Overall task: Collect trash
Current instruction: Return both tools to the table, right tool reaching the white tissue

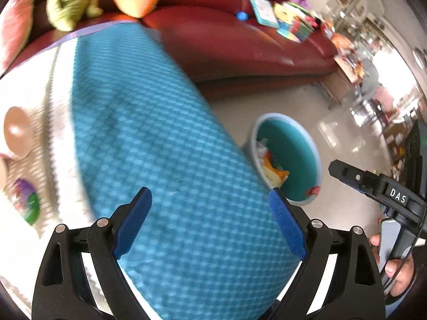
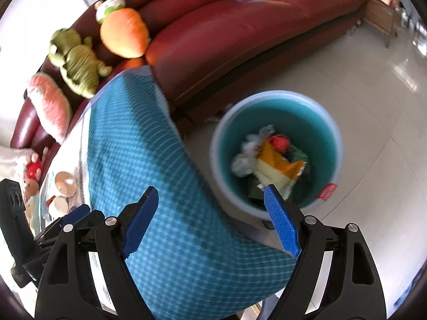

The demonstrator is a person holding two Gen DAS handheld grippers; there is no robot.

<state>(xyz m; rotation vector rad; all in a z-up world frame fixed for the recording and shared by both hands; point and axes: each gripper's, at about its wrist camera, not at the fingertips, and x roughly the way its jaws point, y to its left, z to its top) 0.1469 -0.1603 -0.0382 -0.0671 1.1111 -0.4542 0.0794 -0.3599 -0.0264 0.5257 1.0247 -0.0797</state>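
The left gripper (image 1: pixel 210 197) and right gripper (image 2: pixel 210 194) both hang with jaws spread wide, holding nothing.

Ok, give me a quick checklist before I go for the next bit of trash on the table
1. Left gripper open with nothing between its pads: ok.
2. Right gripper open with nothing held: ok.
3. Bin upright on the floor beside the table, mouth uncovered: ok.
4. Earlier trash sits inside the bin, including the yellow wrapper, with room above it: ok.
5. Something left to collect: a purple and green packet lies on the table's left part in the left wrist view; whether it is trash, cannot tell.
6. Brown bowl stands near that packet, so a clear approach: cannot tell, the view is blurred.
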